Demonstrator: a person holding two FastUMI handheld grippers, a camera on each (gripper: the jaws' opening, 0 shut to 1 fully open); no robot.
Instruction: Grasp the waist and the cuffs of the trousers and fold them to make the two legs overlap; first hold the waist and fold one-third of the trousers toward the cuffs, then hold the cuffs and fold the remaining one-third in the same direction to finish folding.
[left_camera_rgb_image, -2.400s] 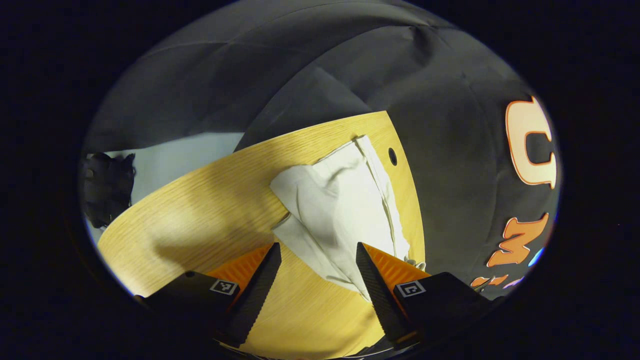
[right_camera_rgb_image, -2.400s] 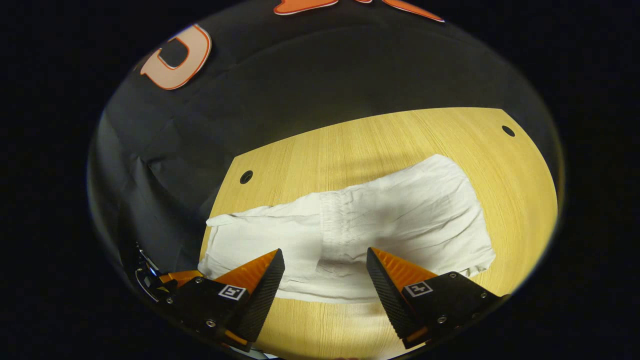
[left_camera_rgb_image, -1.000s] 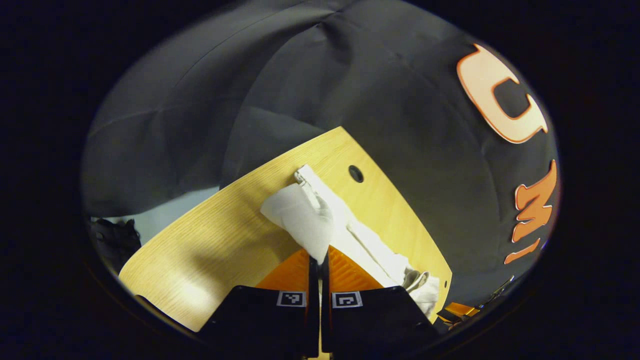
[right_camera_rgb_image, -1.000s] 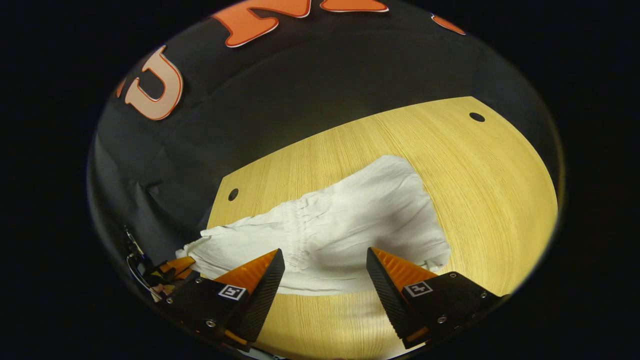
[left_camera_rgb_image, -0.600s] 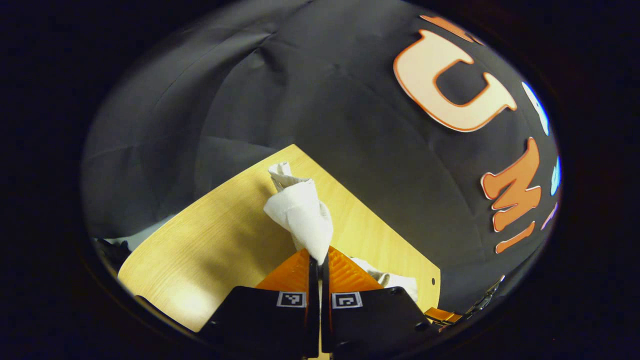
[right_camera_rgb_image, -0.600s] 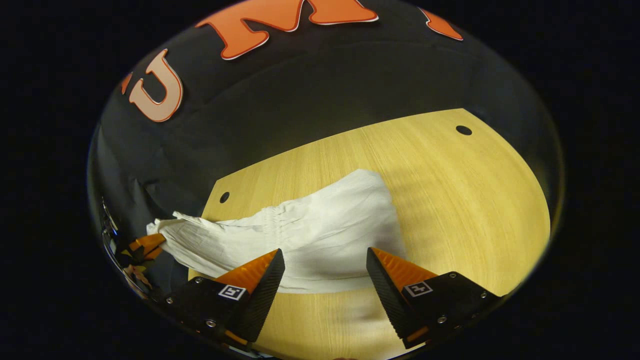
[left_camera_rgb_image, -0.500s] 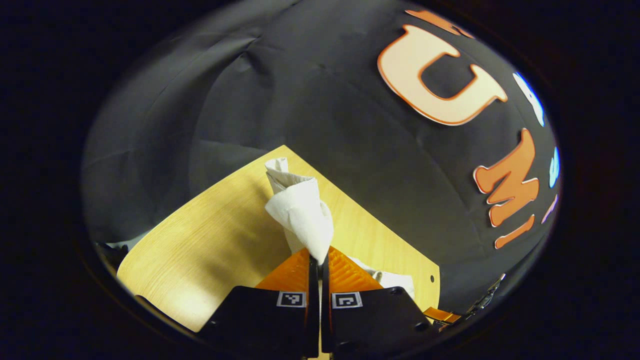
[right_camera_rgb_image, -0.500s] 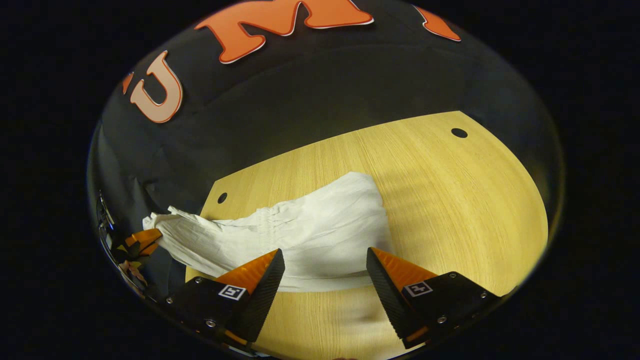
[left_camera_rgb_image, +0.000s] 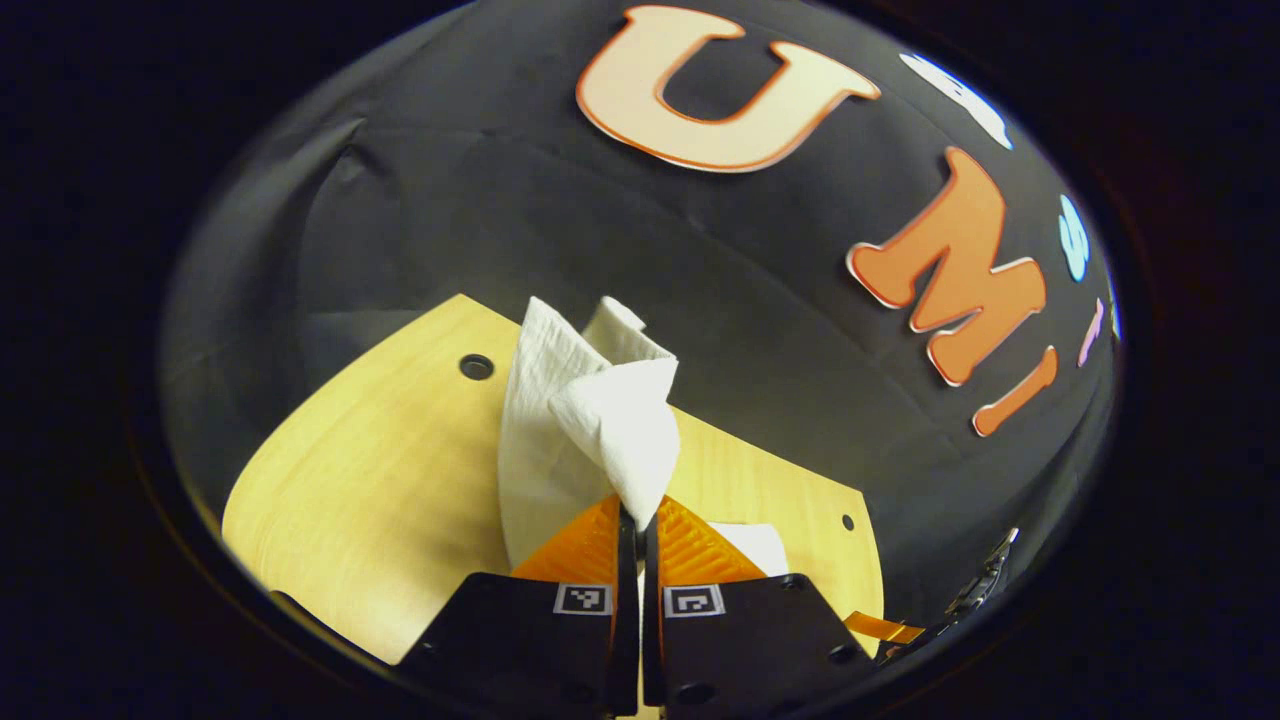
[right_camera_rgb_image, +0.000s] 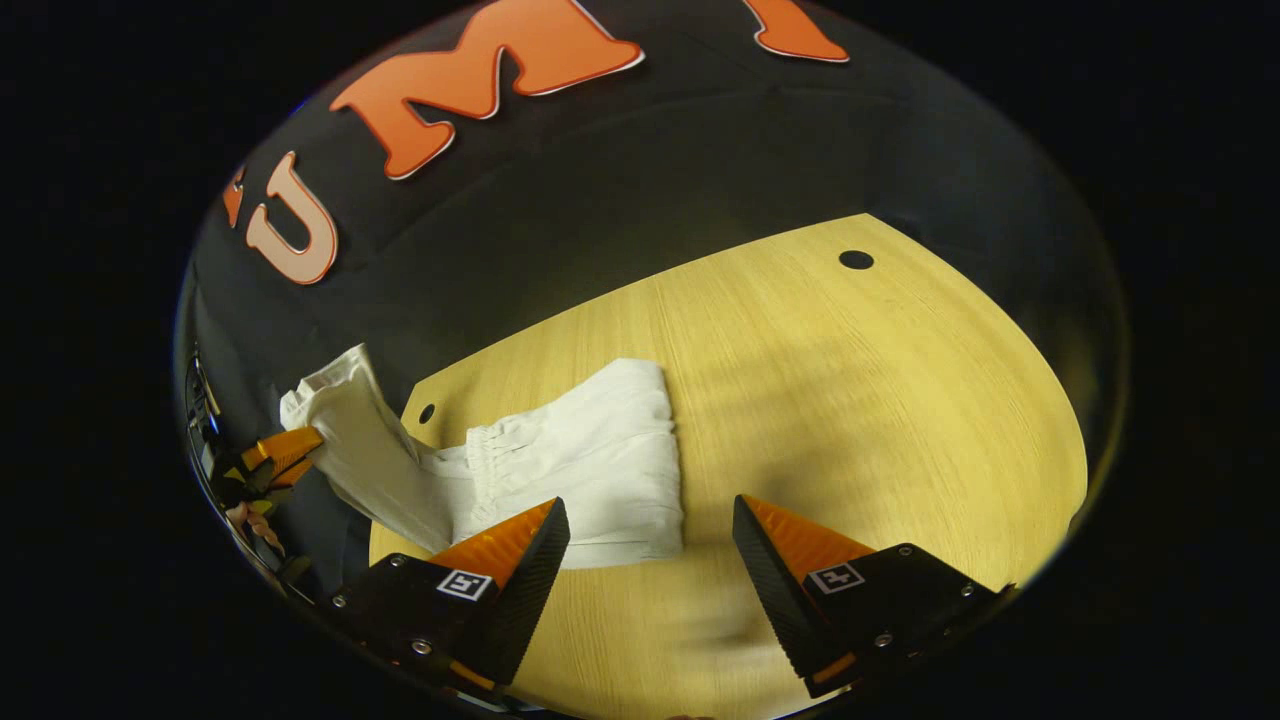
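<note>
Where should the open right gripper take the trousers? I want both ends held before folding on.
Probably the free flat edge of the trousers lying on the table, coming in low from the bare side. The other end hangs lifted, pinched in the left gripper, while the right gripper holds nothing.

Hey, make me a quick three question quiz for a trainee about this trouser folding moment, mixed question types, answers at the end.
1. True or false: the left gripper is shut on the white trousers.
2. Multiple choice: the right gripper is
A. clamped on the waist
B. open, holding nothing
C. pressing the cloth flat
3. Short answer: what do the trousers partly rest on?

Key
1. True. In the left gripper view both fingers press on a corner of the cloth, which stands up from them.
2. B. Its fingers stand apart above the wooden table.
3. The wooden table; the gripped end is raised off it at the table's edge.
</note>
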